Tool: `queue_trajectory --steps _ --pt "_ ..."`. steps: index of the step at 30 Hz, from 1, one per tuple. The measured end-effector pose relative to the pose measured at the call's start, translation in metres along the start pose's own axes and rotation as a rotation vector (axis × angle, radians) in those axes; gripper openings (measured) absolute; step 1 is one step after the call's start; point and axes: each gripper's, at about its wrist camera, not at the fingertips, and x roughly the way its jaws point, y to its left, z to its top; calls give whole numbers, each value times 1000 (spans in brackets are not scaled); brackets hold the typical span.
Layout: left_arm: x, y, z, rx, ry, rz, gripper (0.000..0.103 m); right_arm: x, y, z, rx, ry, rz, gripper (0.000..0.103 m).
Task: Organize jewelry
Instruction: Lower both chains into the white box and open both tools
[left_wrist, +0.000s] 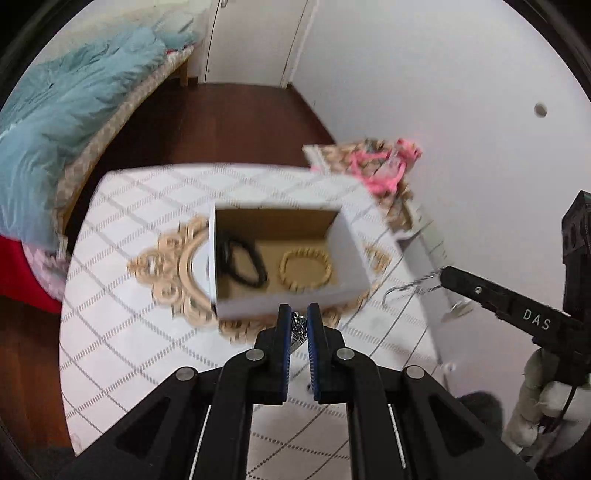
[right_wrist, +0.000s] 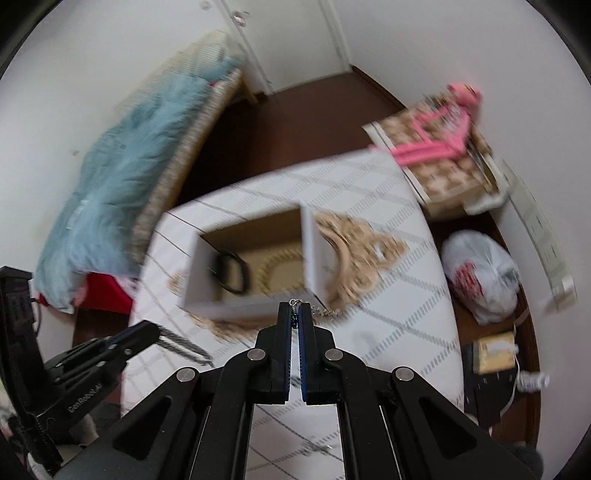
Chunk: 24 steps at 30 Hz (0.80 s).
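Note:
An open white cardboard box (left_wrist: 291, 295) stands on the white quilted table (left_wrist: 122, 332). Inside lie a black hair tie (left_wrist: 240, 262) and a gold beaded bracelet (left_wrist: 304, 269). My left gripper (left_wrist: 298, 317) is shut on a silver chain (left_wrist: 298, 330), just in front of the box's near wall. My right gripper (right_wrist: 294, 312) is shut on a thin silver chain (right_wrist: 325, 311), also by the box's (right_wrist: 251, 306) near wall. In the left wrist view the right gripper (left_wrist: 447, 275) shows with the thin chain (left_wrist: 413, 286) hanging from it.
A gold ornate mirror (left_wrist: 177, 266) lies under the box. A patterned box with pink hangers (right_wrist: 443, 147) stands beyond the table's far right corner. A white plastic bag (right_wrist: 480, 273) lies on the floor at right. A bed with a blue blanket (left_wrist: 62, 118) is at left.

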Motion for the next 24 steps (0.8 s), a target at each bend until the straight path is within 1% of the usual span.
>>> queue_trajectory --steps 3,5,8,11,15,19,22,24 --pt "-11 -2 28 8 -40 -22 6 -9 20 28 -40 -25 39 4" --pt "-12 -4 48 27 -63 -12 6 -8 33 47 -75 -34 44 4" --pt "0 0 69 35 -60 -1 6 6 40 69 -94 -13 53 3" --pt "24 9 84 30 -15 -1 6 30 43 88 -98 23 48 3" --pt "57 19 96 6 45 0 6 72 35 107 -65 104 43 4" --pt "85 24 103 -3 100 4 6 104 28 113 -56 168 27 4" --pt "102 29 110 -12 135 33 7 122 26 116 -67 199 2 4" --pt "111 33 113 -38 159 42 8 133 24 117 -78 222 -9 4"
